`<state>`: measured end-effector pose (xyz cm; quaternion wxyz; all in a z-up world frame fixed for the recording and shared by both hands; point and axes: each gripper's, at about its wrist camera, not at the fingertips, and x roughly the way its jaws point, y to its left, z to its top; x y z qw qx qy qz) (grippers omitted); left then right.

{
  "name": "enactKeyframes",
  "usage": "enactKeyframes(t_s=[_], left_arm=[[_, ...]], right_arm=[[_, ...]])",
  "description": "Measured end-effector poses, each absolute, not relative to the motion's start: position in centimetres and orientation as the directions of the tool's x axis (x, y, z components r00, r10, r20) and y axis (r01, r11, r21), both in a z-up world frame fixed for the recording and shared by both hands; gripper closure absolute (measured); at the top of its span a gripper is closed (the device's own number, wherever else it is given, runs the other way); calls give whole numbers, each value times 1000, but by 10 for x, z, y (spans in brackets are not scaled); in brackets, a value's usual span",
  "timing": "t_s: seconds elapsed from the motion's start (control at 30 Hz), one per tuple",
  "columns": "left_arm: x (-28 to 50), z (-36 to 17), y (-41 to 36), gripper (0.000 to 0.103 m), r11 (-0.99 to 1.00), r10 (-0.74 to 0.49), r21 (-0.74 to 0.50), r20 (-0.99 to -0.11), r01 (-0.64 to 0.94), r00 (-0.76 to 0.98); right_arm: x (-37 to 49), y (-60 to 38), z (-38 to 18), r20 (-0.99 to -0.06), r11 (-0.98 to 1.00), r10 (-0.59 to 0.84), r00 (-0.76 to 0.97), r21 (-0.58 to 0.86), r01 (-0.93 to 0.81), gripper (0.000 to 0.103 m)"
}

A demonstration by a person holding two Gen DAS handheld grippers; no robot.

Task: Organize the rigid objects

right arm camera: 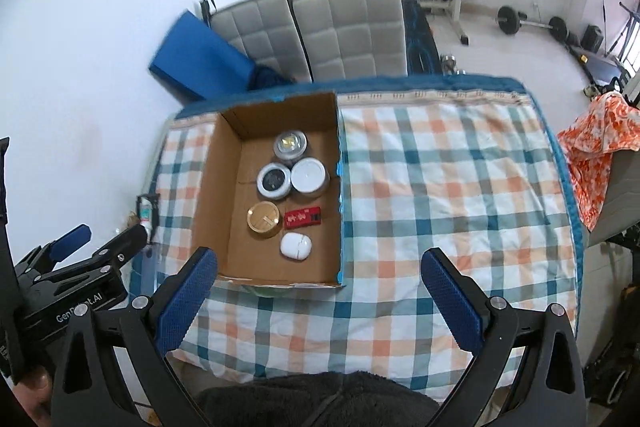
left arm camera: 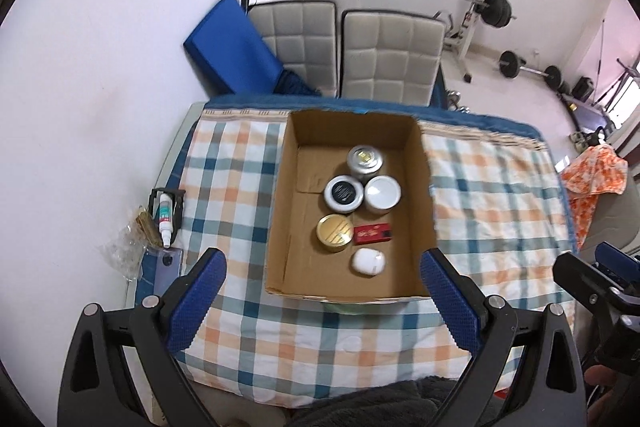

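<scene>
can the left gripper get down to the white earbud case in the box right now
Probably yes. The left gripper hangs open and empty above the cardboard box, which has no lid, and the white earbud case lies apart from the gold tin.

**Materials and Surface Finish**

The box (left arm camera: 420,187) is plain brown corrugated cardboard, matt, with raw edges. Inside it, the silver tins (left arm camera: 365,159) and the gold tin (left arm camera: 335,231) show glossy metal lids. The white case (left arm camera: 368,261) is smooth, glossy plastic. The red packet (left arm camera: 373,231) looks like printed card. The checked cloth (left arm camera: 492,195) is soft woven fabric, slightly creased. Each claw carries blue textured pads (left arm camera: 448,299) on matt black frames.
</scene>
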<state>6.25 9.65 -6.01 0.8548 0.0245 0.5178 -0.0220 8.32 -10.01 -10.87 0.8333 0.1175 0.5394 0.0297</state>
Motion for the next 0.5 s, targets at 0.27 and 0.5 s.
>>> enactKeyframes(t_s=[0.27, 0.5], left_arm=[[36, -23, 80, 3, 996, -35, 14, -860, 92, 509], [20, -1, 80, 3, 997, -31, 9, -837, 71, 546]], right_arm=[[52, -117, -61, -860, 980, 115, 498, 180, 85, 0], [38, -131, -37, -839, 979, 91, 536, 175, 108, 0]])
